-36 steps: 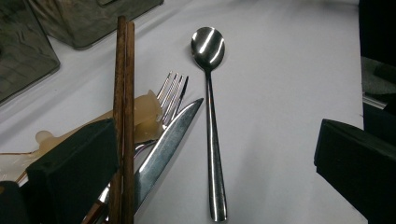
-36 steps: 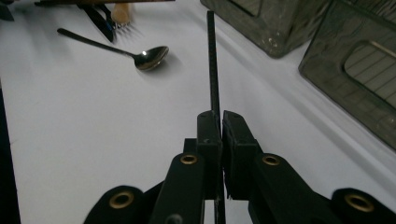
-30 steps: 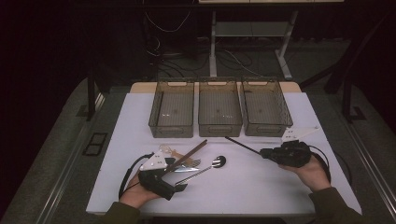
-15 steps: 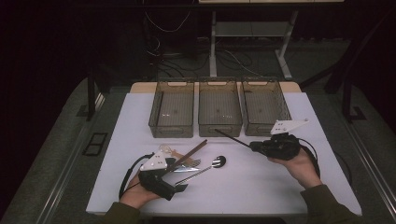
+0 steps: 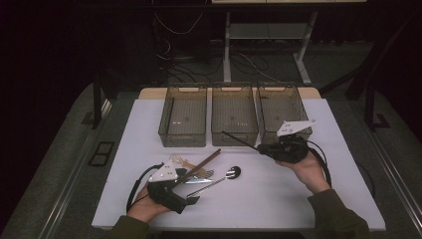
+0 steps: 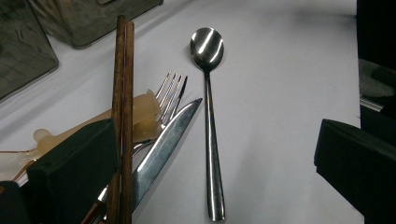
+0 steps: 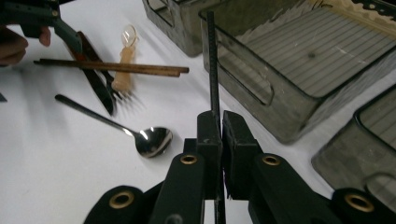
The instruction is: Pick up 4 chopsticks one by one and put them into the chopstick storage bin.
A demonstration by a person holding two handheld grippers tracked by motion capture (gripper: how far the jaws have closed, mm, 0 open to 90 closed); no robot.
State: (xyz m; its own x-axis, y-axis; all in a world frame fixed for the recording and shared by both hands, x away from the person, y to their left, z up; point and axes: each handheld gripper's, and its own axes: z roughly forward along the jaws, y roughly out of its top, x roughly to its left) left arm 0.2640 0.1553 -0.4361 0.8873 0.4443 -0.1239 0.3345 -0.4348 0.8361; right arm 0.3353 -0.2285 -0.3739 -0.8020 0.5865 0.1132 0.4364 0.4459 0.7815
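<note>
My right gripper (image 5: 260,148) (image 7: 221,140) is shut on a thin black chopstick (image 5: 239,140) (image 7: 212,60). It holds the stick above the table, tip pointing at the front wall of the middle bin (image 5: 234,130). My left gripper (image 5: 186,186) (image 6: 212,168) rests open at the table's front left. A metal spoon (image 5: 226,178) (image 6: 208,116) and a knife (image 6: 163,144) lie between its jaws, untouched by the pads. A pair of brown wooden chopsticks (image 5: 201,163) (image 6: 122,84) runs along its left jaw.
Three smoky clear bins stand in a row at the back: left (image 5: 183,137), middle, right (image 5: 281,94). A fork (image 6: 173,91) and a pale translucent plastic utensil (image 6: 140,112) lie in the cutlery pile. A person's hands hold both grippers.
The right gripper has carried the black chopstick left and slightly up toward the bins, and the hand has rolled so its grey plate faces up. The left gripper and cutlery stayed still.
</note>
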